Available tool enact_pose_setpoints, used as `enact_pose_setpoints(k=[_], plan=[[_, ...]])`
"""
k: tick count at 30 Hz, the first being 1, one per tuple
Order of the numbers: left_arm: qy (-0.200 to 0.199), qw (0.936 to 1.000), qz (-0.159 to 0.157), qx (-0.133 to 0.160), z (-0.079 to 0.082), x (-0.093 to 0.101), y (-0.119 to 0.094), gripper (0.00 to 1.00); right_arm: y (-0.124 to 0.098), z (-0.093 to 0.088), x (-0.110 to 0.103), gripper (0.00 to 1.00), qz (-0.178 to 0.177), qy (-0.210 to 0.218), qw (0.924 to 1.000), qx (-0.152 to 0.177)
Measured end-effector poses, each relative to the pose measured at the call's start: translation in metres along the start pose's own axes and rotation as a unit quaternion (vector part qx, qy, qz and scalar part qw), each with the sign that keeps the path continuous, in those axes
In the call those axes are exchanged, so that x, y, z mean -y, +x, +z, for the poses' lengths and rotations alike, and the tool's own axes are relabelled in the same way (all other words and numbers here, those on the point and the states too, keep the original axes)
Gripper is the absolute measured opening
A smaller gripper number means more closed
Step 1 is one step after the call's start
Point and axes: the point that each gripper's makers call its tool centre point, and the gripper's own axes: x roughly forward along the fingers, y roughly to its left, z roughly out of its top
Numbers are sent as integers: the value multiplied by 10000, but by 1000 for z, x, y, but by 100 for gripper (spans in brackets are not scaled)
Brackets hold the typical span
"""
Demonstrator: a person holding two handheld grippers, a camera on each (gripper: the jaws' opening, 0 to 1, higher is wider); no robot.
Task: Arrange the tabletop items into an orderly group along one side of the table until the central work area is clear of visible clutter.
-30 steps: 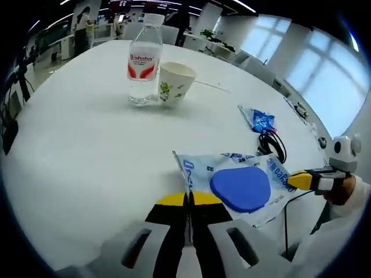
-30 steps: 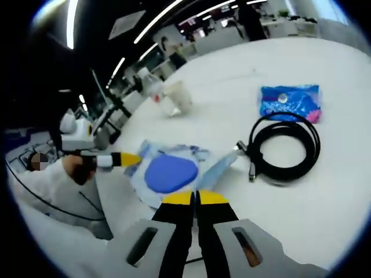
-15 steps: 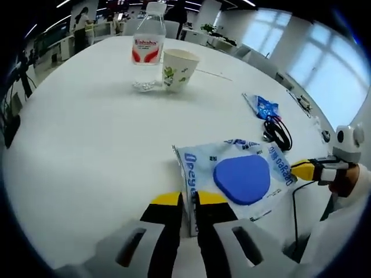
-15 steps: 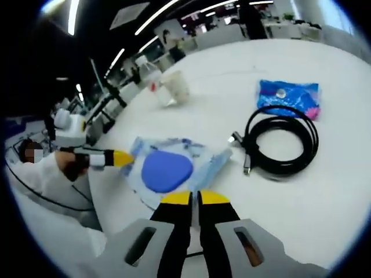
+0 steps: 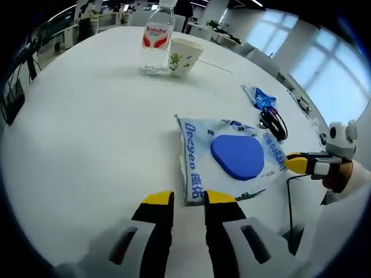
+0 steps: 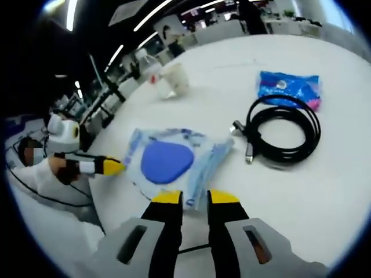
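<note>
Left gripper (image 5: 188, 200) at lower centre of the left gripper view, jaws slightly spread, tips just short of the near edge of the blue-lidded wipes pack (image 5: 229, 162) lying flat mid-frame on the white desk (image 5: 87, 127); contact hard to judge. Right gripper (image 6: 195, 198) likewise parted at the pack's edge, pinching nothing. Water bottle (image 5: 158, 43) cut off at the top beside paper cup (image 5: 185, 56); black cable coil (image 6: 284, 136) and blue packet (image 6: 288, 90) at right, print too blurred to read.
</note>
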Motion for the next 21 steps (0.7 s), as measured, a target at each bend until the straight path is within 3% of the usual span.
enact_pose_setpoints(k=[1, 5, 8, 10, 16, 21], plan=[[-14, 10000, -2, -13, 0, 0, 1, 8, 0, -2, 3, 3, -89, -142, 9998, -95], [46, 10000, 69, 20, 5, 2, 5, 4, 0, -1, 2, 1, -118, -144, 9997, -145], [88, 9997, 115, 201, 17, 4, -1, 0, -5, 7, -5, 0, -52, -204, 9997, -88], [130, 9989, 151, 417, 30, 5, -5, 0, -8, 14, -7, 0, -52, -188, 9998, 37], [263, 9973, -112, 679, 68, 18, -7, 0, -20, 47, 5, 0, -246, -34, 9981, 563], [495, 9947, -176, 879, 99, 31, -1, 0, -21, 61, 11, 0, -261, 40, 9975, 661]])
